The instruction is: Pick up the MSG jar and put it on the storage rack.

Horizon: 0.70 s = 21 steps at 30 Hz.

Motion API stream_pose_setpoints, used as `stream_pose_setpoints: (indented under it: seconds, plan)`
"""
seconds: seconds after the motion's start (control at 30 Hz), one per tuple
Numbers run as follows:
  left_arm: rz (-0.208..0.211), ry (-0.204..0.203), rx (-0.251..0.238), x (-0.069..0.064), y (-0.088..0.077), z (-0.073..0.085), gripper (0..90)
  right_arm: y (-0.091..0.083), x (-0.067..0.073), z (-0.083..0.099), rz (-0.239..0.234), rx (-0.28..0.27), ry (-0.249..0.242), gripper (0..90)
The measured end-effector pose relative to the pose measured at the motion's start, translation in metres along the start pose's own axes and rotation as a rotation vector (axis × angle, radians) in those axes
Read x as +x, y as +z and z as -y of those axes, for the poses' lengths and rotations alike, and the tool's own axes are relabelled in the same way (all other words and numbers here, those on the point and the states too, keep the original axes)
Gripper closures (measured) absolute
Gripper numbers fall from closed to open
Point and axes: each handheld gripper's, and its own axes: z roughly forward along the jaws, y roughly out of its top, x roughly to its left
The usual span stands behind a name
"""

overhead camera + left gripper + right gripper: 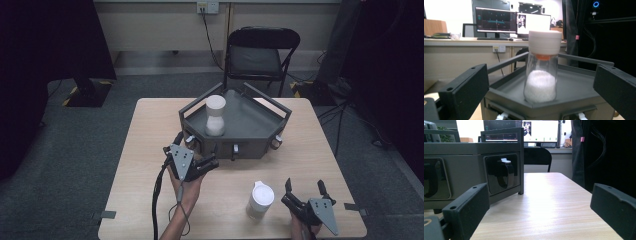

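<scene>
The left hand-held gripper (204, 165), jaws released, pointed straight at the upright jar (541, 67) standing in the grey tray (260, 127), nearer than the equally released right hand-held gripper (305, 189).

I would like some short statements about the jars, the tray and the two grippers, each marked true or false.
1. One jar stands upright inside the grey tray. True.
2. The second jar lies on its side in the tray. False: it stands upright on the table, outside the tray.
3. The left gripper is clamped on a jar. False: its jaws stand open and hold nothing.
4. The right gripper is open, beside the second jar. True.
5. The jar in the tray holds white powder. True.
</scene>
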Motion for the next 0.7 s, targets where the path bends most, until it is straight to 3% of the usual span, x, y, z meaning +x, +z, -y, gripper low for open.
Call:
stream_pose_setpoints:
  seconds: [0.3,0.43,0.7]
  plan:
    - [-0.035,0.025,-0.006,-0.005,-0.019,0.025,0.1,0.0,0.0,0.0,0.0,0.0,0.0,0.9]
    - [-0.037,-0.002,0.029,-0.003,-0.024,0.038,0.2,0.0,0.0,0.0,0.0,0.0,0.0,0.9]
    - [-0.059,-0.009,0.06,-0.004,-0.032,0.062,0.0,0.0,0.0,0.0,0.0,0.0,0.0,0.9]
